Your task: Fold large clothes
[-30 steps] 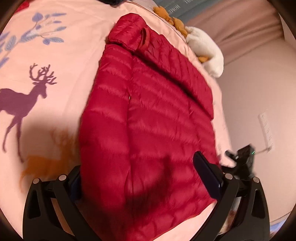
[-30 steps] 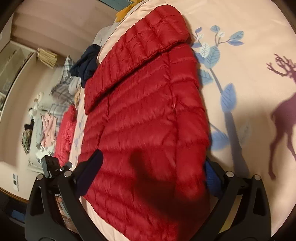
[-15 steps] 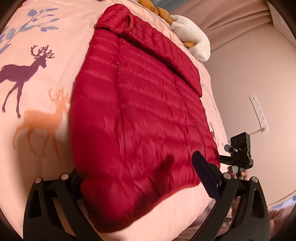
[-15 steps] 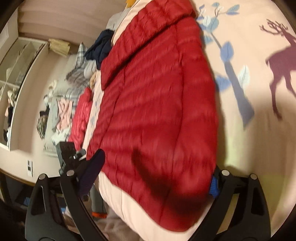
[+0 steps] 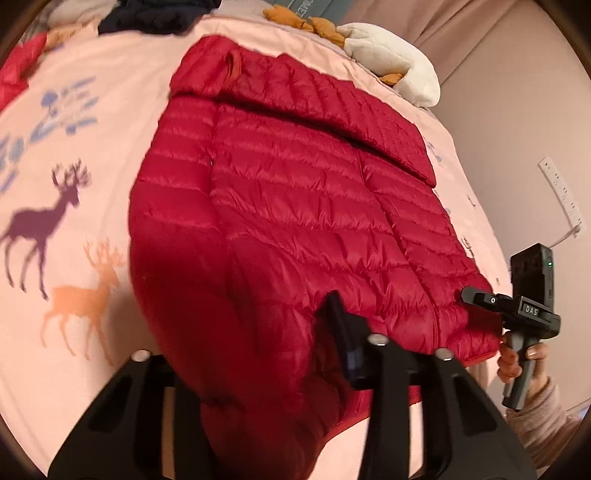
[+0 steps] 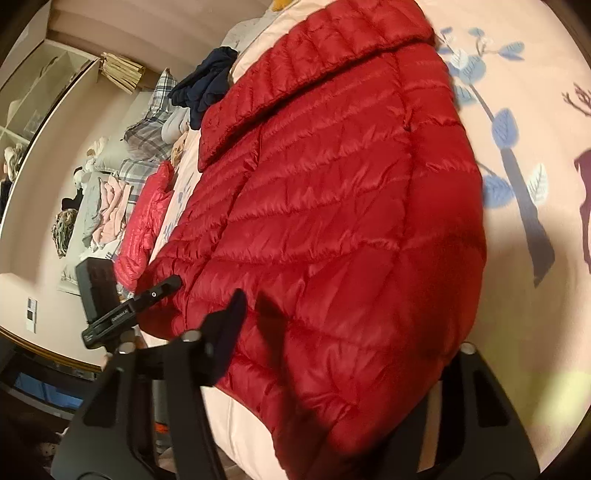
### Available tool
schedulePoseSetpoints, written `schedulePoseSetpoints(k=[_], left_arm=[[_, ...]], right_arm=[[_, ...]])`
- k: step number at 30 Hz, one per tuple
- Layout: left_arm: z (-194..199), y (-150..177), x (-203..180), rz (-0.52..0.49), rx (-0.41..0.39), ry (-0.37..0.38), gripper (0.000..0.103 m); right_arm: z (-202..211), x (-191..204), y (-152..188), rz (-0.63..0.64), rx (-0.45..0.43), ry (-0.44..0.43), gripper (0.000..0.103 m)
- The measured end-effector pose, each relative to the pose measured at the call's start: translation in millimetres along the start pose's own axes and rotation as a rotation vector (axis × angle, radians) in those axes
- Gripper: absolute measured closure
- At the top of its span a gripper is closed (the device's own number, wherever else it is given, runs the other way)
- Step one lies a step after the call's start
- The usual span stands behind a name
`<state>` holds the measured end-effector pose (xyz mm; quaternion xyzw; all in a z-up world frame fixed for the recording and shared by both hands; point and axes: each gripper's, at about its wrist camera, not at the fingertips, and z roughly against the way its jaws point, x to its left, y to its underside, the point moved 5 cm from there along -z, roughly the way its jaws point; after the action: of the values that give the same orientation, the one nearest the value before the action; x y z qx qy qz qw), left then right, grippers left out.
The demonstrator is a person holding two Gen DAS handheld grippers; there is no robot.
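Note:
A red quilted down jacket lies flat on a pink bed sheet with deer prints, collar at the far end, one sleeve folded across the top. My left gripper is shut on the jacket's hem at its left corner; only the right finger shows, the left one is hidden under the cloth. My right gripper is shut on the hem at the other corner of the jacket; its left finger shows, the right one is covered. Each gripper shows in the other's view, the right, the left.
A white and orange plush toy and dark clothes lie at the bed's far end. A second red jacket, plaid and pink clothes are piled beside the bed. A wall with a socket strip is at the right.
Both grippers pulled back to the jacket's hem and closed on its two bottom corners. The hem is now bunched between the fingers.

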<state>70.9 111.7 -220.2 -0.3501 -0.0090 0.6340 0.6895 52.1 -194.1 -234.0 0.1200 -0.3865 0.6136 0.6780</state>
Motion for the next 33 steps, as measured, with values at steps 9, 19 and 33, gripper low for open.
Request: schedulePoseSetpoints(k=[9, 19, 33], left_arm=[[18.7, -14.8, -21.7, -0.068, -0.069, -0.065, 0.089], [35.3, -17.0, -46.9, -0.155, -0.107, -0.113, 0.091], [53.4, -27.5, -68.8, -0.205, -0.128, -0.136, 0.091]], right_arm=[[22.5, 14.4, -6.0, 0.073, -0.096, 0.015, 0.083], [41.7, 32.9, -10.5, 0.125, -0.155, -0.017, 0.087], [65.0, 56.5, -18.6, 0.189, -0.191, -0.06, 0.089]])
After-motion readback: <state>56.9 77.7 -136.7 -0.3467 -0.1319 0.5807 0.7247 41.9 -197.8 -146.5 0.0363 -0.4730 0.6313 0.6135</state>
